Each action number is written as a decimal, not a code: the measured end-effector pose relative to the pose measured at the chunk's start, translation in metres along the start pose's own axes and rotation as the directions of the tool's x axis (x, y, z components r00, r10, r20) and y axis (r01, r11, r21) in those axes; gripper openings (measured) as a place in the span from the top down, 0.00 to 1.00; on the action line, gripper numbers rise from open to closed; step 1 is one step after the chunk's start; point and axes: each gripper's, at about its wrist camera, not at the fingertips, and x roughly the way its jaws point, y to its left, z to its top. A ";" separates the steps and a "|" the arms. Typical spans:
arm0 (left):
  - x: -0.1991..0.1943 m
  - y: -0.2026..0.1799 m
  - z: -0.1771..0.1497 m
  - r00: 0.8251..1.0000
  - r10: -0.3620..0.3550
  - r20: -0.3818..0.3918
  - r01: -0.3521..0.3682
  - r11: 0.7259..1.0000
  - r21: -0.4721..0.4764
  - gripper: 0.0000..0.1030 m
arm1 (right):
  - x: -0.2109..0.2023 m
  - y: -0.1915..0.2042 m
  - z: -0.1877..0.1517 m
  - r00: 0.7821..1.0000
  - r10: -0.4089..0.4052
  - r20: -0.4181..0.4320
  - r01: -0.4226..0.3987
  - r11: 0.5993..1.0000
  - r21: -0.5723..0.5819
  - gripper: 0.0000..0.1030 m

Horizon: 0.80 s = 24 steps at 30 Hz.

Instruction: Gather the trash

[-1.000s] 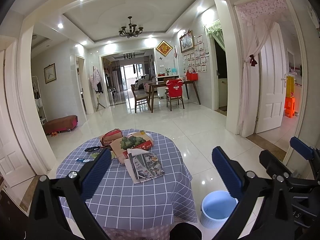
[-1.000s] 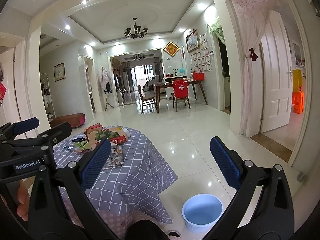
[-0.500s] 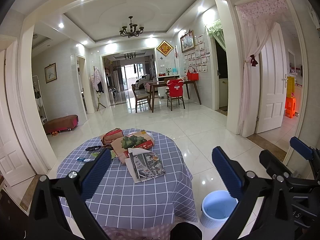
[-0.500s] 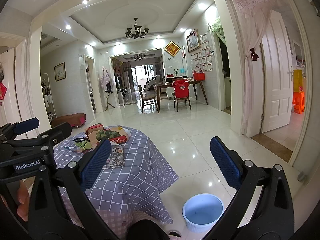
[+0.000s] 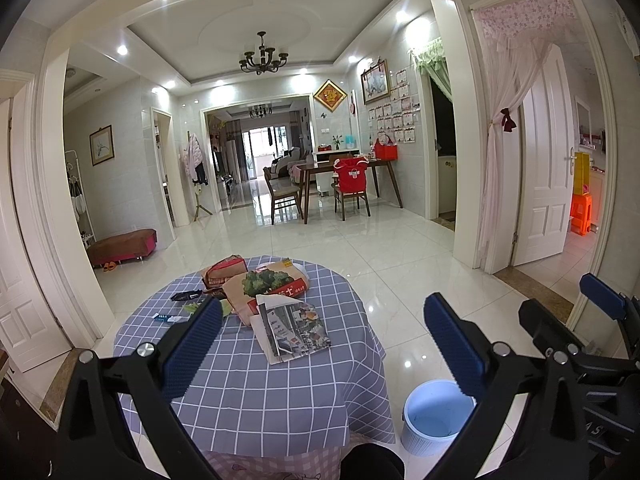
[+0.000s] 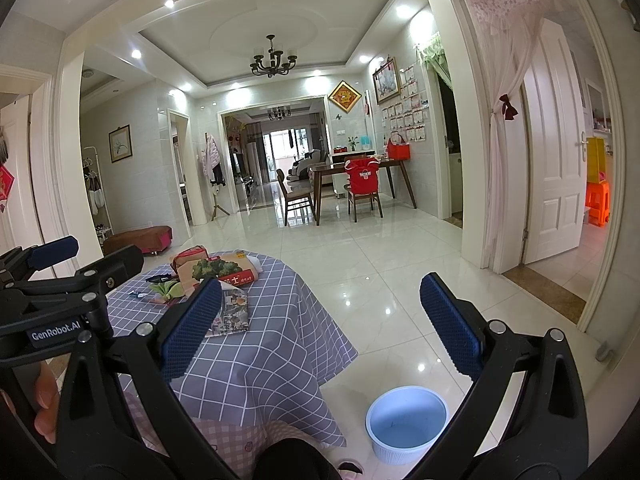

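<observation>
Both my grippers are spread wide with nothing in them, left gripper and right gripper. Trash pile sits on the checked table ahead, clear of either one. Blue bin is on the floor just right of the table.

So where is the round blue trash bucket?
The round blue trash bucket stands on the white tiled floor at the lower right of both views, right of the round table with the checked purple cloth and apart from it.
</observation>
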 end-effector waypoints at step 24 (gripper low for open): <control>-0.001 0.001 0.000 1.000 0.001 -0.002 -0.001 1.000 -0.001 0.04 | -0.001 0.003 0.000 1.000 0.007 -0.011 -0.006 1.000 0.006 0.06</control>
